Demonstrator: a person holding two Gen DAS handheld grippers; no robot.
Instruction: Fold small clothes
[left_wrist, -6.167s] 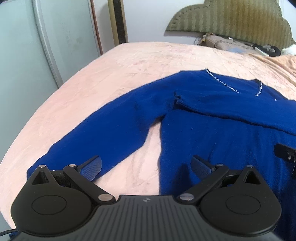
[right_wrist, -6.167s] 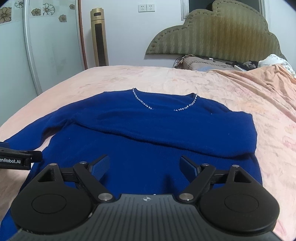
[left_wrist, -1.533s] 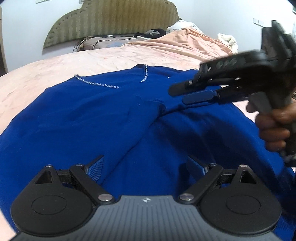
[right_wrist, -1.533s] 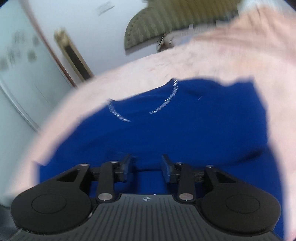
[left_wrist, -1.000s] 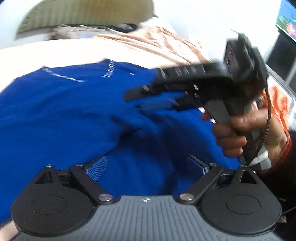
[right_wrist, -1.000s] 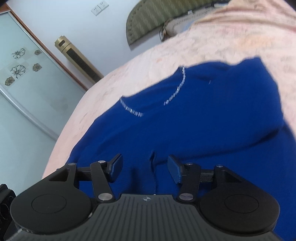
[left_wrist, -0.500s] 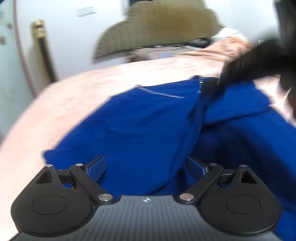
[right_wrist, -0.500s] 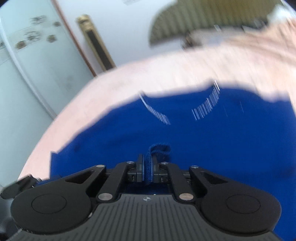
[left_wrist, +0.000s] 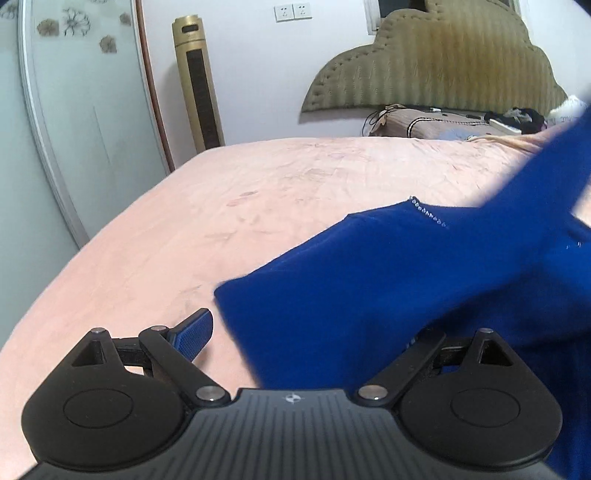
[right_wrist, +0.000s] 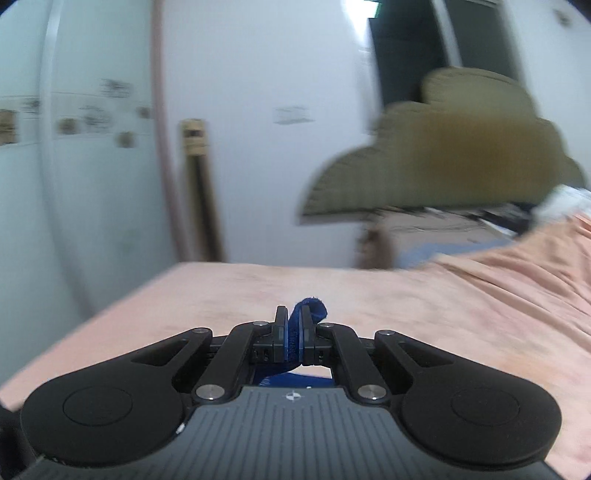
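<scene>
The blue sweater (left_wrist: 388, 280) lies on the pink bed (left_wrist: 229, 206), with a beaded neckline (left_wrist: 428, 214). One sleeve (left_wrist: 535, 173) rises taut up and to the right, out of view. My left gripper (left_wrist: 306, 332) is open, low over the sweater's folded left edge; its left fingertip (left_wrist: 195, 328) is over bare bedding, its right one is hidden behind cloth. My right gripper (right_wrist: 293, 332) is shut on the blue sleeve cuff (right_wrist: 308, 312) and holds it high above the bed.
An olive headboard (left_wrist: 436, 66) and pillows (left_wrist: 436, 125) stand at the far end. A gold tower fan (left_wrist: 197, 81) and a glass wardrobe door (left_wrist: 66, 118) are on the left. A rumpled peach blanket (right_wrist: 524, 273) lies on the right.
My right gripper has lifted the pinched sleeve cuff well above the bed. My left gripper has swung left to the sweater's left edge and stays open.
</scene>
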